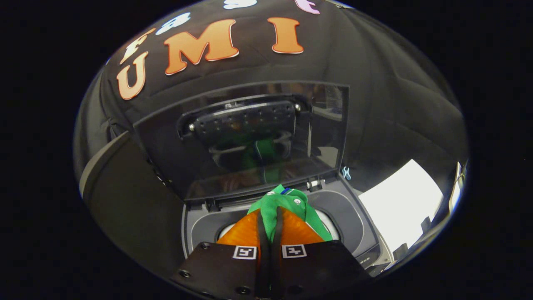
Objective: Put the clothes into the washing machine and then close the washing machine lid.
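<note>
Here, tool (270, 227) clamping one green garment (291, 204), one washer (349, 216)

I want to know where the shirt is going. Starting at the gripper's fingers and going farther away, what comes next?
Gripper shut on the green cloth garment → round drum opening of the grey washing machine just below it → raised see-through dark lid → black cloth wall.
</note>
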Demonstrator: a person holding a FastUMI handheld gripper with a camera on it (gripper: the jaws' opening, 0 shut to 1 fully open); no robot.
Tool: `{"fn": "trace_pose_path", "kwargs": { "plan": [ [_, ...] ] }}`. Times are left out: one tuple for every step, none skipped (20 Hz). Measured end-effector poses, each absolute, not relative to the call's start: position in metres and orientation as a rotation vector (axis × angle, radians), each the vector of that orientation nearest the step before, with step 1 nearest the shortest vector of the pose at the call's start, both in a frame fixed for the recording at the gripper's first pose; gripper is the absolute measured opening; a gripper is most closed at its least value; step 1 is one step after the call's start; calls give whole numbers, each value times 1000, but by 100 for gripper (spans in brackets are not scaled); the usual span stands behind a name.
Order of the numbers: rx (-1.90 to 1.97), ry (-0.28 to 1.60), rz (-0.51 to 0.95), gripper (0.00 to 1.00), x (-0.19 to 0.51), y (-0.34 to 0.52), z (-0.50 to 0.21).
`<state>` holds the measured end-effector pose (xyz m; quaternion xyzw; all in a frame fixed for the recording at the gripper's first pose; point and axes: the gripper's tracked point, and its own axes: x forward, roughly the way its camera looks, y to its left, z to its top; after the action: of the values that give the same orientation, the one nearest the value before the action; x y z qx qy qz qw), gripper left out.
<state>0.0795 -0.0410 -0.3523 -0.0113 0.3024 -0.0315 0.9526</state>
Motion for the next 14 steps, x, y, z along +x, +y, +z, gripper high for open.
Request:
{"fn": "trace_pose_path", "kwargs": {
  "plan": [
    [-18, 627, -68, 9, 82, -42, -361],
    [-20, 640, -73, 9, 83, -44, -370],
    [-21, 655, -81, 9, 84, -47, -378],
    [-18, 674, -89, 9, 84, -50, -385],
    [-12, 695, -98, 9, 86, -52, -393],
    [-7, 723, -108, 9, 87, -55, -405],
    [-6, 755, -117, 9, 86, -57, -413],
    [-6, 787, -122, 9, 83, -60, -422],
    [-7, 815, -125, 9, 82, -62, -428],
    [-8, 838, -128, 9, 80, -63, -436],
    [-9, 859, -133, 9, 78, -64, -441],
    [-13, 884, -135, 12, 75, -64, -447],
    [-20, 903, -135, 12, 72, -63, -451],
    [-28, 922, -137, 13, 69, -65, -456]
  ]
}}
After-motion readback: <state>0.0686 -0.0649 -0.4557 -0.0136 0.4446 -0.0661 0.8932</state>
